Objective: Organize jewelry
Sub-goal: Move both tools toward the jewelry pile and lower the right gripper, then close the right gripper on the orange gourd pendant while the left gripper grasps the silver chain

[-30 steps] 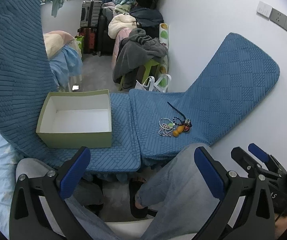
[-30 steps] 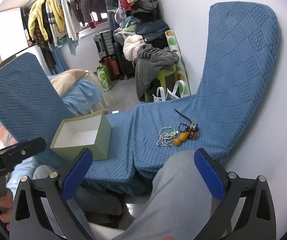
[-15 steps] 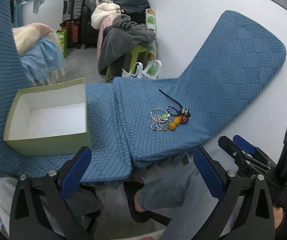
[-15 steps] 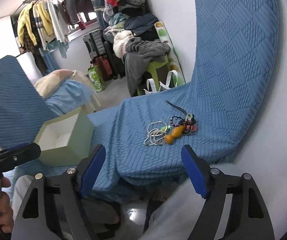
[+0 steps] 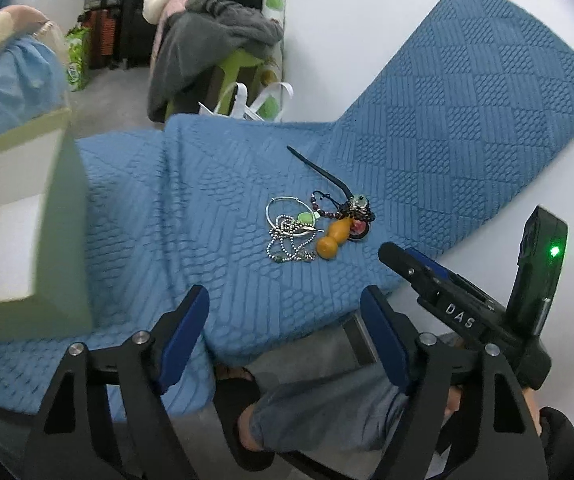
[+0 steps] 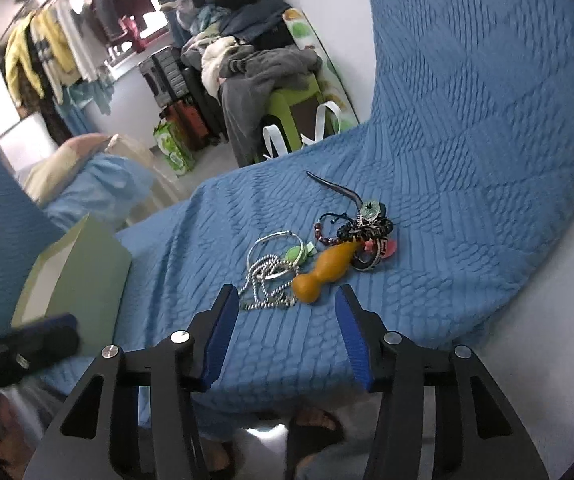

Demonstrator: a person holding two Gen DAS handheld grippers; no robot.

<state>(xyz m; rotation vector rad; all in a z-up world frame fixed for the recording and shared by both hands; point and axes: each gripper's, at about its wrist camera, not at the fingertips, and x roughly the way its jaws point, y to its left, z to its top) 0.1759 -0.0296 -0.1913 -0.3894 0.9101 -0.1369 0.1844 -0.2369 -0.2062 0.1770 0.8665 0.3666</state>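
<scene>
A small heap of jewelry lies on the blue quilted cushion [image 5: 215,200]: an orange gourd pendant [image 5: 333,238], a silver bead chain [image 5: 287,242] with a silver bangle [image 5: 283,210], and dark bead bracelets [image 5: 347,210]. The same gourd [image 6: 325,270], chain [image 6: 265,282] and bracelets [image 6: 361,228] show in the right wrist view. An open pale green box [image 5: 19,220] stands at the left. My left gripper [image 5: 285,320] is open and empty, short of the heap. My right gripper [image 6: 285,320] is open and empty, just in front of the chain and gourd.
The cushion's back [image 6: 487,92] rises along the white wall at right. A green stool piled with grey clothes [image 5: 223,44], suitcases and a clothes rack [image 6: 59,52] stand beyond. The person's legs and sandals [image 5: 243,392] are below the cushion's front edge.
Both grippers have moved forward and down toward the jewelry heap. The right one has come closest, and its jaws have narrowed somewhat. The box has slid to the left edge of the left view.
</scene>
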